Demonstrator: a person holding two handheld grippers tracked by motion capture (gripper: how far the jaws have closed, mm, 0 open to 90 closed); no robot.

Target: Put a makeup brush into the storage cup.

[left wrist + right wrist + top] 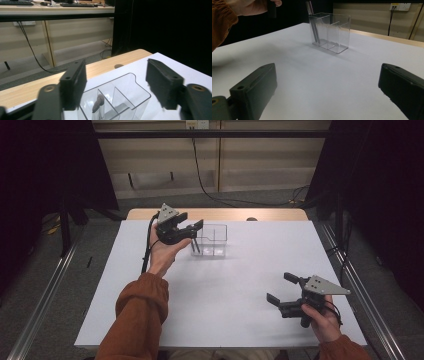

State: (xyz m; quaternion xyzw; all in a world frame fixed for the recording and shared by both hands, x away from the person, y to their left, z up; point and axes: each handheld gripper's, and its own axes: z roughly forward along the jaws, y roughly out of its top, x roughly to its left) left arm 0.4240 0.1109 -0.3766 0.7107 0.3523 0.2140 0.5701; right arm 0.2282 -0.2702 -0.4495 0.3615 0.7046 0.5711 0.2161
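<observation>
While the left gripper (199,227) hangs just over the near-left corner of the clear organizer (212,240), its jaws stand apart with nothing between them; a slim dark stick (98,105), maybe a brush or pen, stands below them in the left compartment, leaning against the wall. From the right gripper view it (313,22) pokes up past the rim, so the top end is the place to pinch it, across its narrow width. I'd judge it light and stiff, with a smooth shaft that could slide or swing in a loose grip; the tip looks softer, though I can't tell what it is. The box looks like thin hard plastic, light enough to skid or tip on the white table (215,295) if nudged, so any pull should go straight up. Well apart, near the front right, the right gripper (280,287) rests low over the table, jaws wide and empty, pointed toward the box.
</observation>
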